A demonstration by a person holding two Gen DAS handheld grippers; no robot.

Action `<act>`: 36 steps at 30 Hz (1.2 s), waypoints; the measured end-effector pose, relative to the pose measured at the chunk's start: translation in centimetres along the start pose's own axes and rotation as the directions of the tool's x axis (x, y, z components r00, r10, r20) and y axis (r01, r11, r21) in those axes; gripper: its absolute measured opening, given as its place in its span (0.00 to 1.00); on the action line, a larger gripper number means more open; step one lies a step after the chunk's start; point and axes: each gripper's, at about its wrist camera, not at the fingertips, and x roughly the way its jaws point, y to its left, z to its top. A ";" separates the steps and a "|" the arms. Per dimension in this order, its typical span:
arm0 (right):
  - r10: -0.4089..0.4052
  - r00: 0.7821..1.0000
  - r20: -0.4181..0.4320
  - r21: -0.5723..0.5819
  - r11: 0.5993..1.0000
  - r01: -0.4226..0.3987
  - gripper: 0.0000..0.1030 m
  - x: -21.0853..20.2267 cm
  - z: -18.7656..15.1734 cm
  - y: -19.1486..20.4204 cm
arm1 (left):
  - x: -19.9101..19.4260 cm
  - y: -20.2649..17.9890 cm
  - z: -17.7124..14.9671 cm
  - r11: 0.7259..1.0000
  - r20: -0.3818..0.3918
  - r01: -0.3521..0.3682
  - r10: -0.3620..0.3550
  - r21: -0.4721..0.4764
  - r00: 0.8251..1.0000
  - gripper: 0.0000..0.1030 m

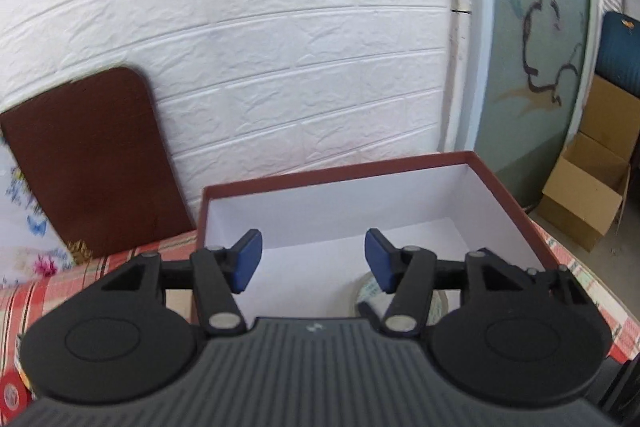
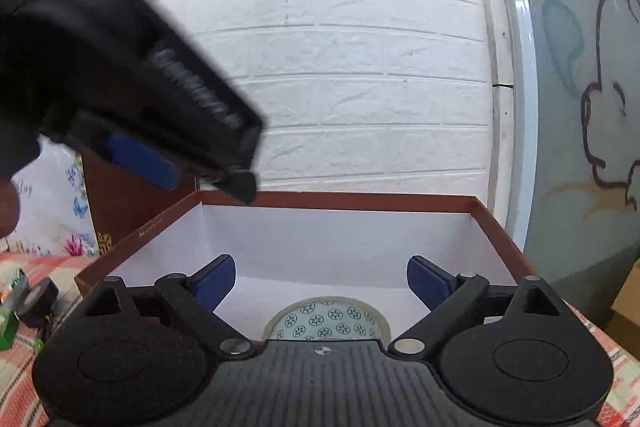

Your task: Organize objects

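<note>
While both claws (image 1: 312,261) (image 2: 320,283) gape empty over box (image 2: 360,201), tape roll (image 2: 326,319) half hidden inside.

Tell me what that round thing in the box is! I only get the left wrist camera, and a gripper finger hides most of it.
Observer: It looks like a roll of tape with little teal flower circles printed on it, lying flat on the floor of the box.
Operator: Is anything waiting outside the box?
Observer: Yes, a black roll sits on the checked cloth, left of the box.
Operator: Is the other gripper holding something?
Observer: No, the right gripper is open and empty, with the patterned roll below it.
</note>
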 end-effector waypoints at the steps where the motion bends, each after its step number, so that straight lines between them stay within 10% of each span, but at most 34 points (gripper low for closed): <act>1: -0.003 1.000 0.026 0.017 1.000 0.003 0.90 -0.5 0.3 -0.4 | -0.4 0.6 -0.3 1.000 -0.006 -0.003 0.003 -0.020 1.000 0.57; 8: -0.094 0.983 0.156 0.104 0.992 0.078 0.90 -7.7 2.1 -4.1 | -6.1 4.3 -4.4 0.998 0.018 -0.015 0.016 -0.059 1.000 0.59; 13: -0.084 0.991 -0.102 0.165 0.981 0.100 0.90 -10.1 -5.7 -4.7 | -8.5 7.8 -9.7 0.994 -0.063 -0.043 0.037 -0.098 0.997 0.62; 21: -0.010 0.903 -0.429 0.114 0.991 0.065 0.69 -1.2 -8.1 -2.9 | -10.5 14.8 -16.4 0.958 -0.261 -0.215 0.162 -0.188 0.952 0.62; 26: 0.187 0.869 -0.457 0.084 0.982 -0.167 0.68 -2.5 -7.9 5.7 | -13.6 20.6 -19.3 0.905 -0.289 -0.310 0.226 -0.293 0.930 0.62; 32: 0.477 0.722 -0.502 0.072 0.854 -0.515 0.83 -4.7 -8.9 22.0 | -15.8 24.4 -23.0 0.863 -0.329 -0.340 0.220 -0.373 0.918 0.62; 36: 0.473 0.730 -0.493 -0.028 0.830 -0.557 0.88 -6.2 -8.9 26.6 | -18.1 26.3 -24.1 0.860 -0.296 -0.320 0.209 -0.399 0.932 0.62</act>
